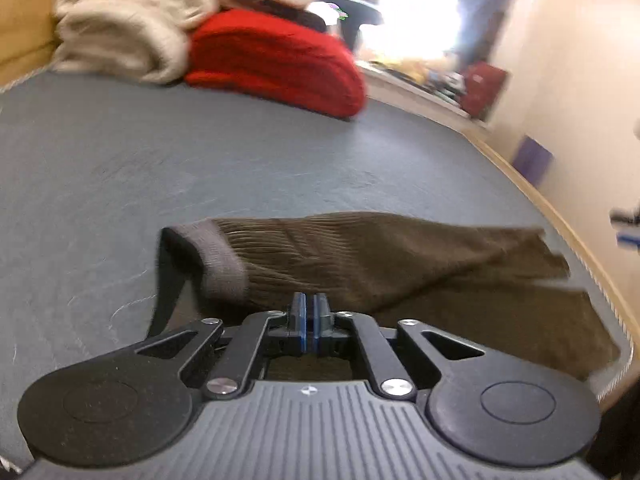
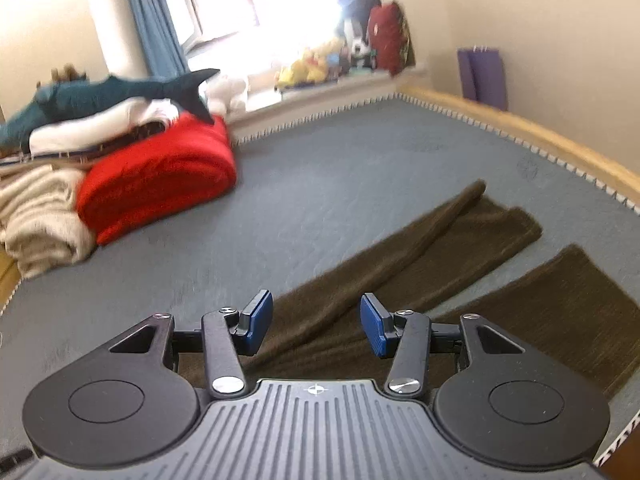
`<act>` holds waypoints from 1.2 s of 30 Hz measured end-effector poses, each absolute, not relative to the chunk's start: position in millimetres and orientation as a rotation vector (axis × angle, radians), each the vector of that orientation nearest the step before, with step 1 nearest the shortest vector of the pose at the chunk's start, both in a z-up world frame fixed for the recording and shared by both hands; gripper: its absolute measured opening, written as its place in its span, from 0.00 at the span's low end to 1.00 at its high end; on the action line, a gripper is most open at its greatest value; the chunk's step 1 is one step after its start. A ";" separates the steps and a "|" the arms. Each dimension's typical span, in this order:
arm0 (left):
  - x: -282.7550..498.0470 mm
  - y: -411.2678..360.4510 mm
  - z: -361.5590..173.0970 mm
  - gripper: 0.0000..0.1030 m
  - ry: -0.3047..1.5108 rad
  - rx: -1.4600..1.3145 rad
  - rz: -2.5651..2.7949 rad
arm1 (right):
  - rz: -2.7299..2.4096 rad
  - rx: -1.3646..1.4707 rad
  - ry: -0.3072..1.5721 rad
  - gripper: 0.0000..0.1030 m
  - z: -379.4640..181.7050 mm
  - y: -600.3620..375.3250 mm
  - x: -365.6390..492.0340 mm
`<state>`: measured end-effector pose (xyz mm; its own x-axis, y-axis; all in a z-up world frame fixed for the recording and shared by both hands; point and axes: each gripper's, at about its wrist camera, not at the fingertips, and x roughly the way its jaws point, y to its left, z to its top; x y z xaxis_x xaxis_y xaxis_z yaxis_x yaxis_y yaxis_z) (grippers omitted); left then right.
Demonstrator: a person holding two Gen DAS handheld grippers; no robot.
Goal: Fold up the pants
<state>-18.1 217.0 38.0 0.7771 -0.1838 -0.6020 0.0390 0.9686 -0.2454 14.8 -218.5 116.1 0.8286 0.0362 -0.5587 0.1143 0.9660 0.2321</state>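
In the left wrist view, a cream blanket (image 1: 124, 28) is lying at the far left of the bed (image 1: 100, 168), with a red blanket (image 1: 276, 60) just beside it on the right. Nearer the camera, the brown pants (image 1: 380, 256) are stretching across the grey bed cover, the grey waistband (image 1: 224, 260) curling up at the left end and the legs running off toward the right edge. The left gripper (image 1: 309, 316) is sitting with its blue pads pressed together; whether any cloth is pinched between them cannot be told, though the pants are lying right under and ahead of the tips. No readable writing or brand is showing; the frame is blurred.

In the right wrist view, a plush shark (image 2: 100, 96) is resting on white bedding at the far left, above the cream blanket (image 2: 40, 216) and the red blanket (image 2: 160, 176). Soft toys (image 2: 312, 68) are sitting on the window sill at centre. The pants (image 2: 420, 248) are lying flat on the bed (image 2: 320, 168), the two legs spreading apart toward the right. The right gripper (image 2: 316, 326) is hanging about half open over the cloth, nothing held between its pads. A purple bag (image 2: 482, 76) is standing against the wall at right.
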 end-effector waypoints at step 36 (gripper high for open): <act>13.1 205.1 104.1 0.39 0.424 0.026 -0.309 | -0.019 0.148 0.215 0.53 298.0 -197.9 14.4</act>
<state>13.1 205.1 104.1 0.8655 -0.2896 -0.4088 0.3005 0.9530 -0.0391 14.4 -197.9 298.0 0.9769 -0.0033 -0.2136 0.0349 0.9889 0.1443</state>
